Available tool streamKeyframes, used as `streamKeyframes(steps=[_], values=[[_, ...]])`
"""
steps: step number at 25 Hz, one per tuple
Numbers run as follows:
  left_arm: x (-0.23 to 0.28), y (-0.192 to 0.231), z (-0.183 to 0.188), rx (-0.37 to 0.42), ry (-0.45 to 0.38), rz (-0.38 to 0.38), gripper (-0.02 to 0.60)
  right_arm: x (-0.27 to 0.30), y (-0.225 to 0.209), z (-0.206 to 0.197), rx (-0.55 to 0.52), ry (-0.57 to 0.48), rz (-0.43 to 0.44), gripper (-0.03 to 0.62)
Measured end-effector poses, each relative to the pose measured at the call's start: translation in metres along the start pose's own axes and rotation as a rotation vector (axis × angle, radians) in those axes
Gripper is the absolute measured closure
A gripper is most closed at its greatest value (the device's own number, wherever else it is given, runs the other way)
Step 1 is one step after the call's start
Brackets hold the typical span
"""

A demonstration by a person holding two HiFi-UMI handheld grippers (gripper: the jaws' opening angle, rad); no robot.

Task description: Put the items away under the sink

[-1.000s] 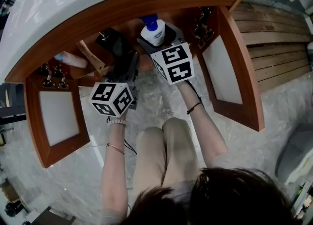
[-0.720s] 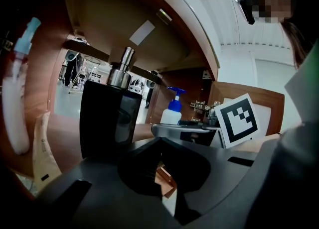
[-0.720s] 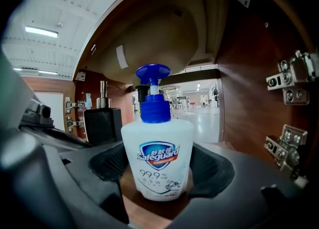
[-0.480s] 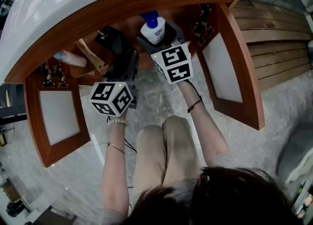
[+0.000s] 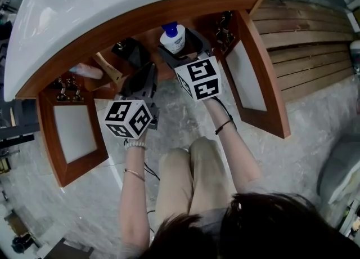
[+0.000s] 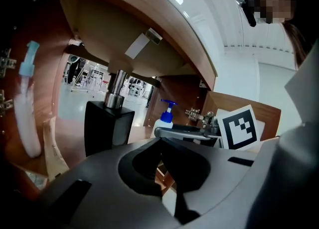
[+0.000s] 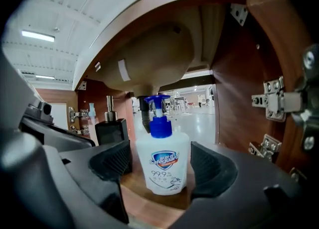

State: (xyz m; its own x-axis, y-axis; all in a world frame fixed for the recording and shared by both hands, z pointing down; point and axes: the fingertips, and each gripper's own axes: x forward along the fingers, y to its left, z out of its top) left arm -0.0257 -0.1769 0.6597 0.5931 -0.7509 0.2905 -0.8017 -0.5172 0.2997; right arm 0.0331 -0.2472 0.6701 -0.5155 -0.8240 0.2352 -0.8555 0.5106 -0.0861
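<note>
Flanking the white, blue-pumped soap bottle (image 7: 162, 156), the right gripper (image 7: 165, 166) holds its jaws apart, while the left gripper (image 6: 162, 167) is closed.

White curved countertop (image 5: 112, 4) over open wooden cabinet (image 5: 169, 13), grey marble floor (image 5: 304, 156), slatted boards (image 5: 304, 44).

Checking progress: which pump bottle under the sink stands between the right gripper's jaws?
The white bottle with the blue pump; the black dispenser stands outside, to its left.
</note>
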Motion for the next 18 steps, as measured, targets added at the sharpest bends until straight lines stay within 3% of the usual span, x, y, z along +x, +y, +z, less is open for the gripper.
streamKeyframes(steps=[18], values=[[-0.056,-0.054,0.058,-0.055,0.03,-0.013,0.579,-0.079,0.042,0.075,0.077,0.025,0.04,0.231]])
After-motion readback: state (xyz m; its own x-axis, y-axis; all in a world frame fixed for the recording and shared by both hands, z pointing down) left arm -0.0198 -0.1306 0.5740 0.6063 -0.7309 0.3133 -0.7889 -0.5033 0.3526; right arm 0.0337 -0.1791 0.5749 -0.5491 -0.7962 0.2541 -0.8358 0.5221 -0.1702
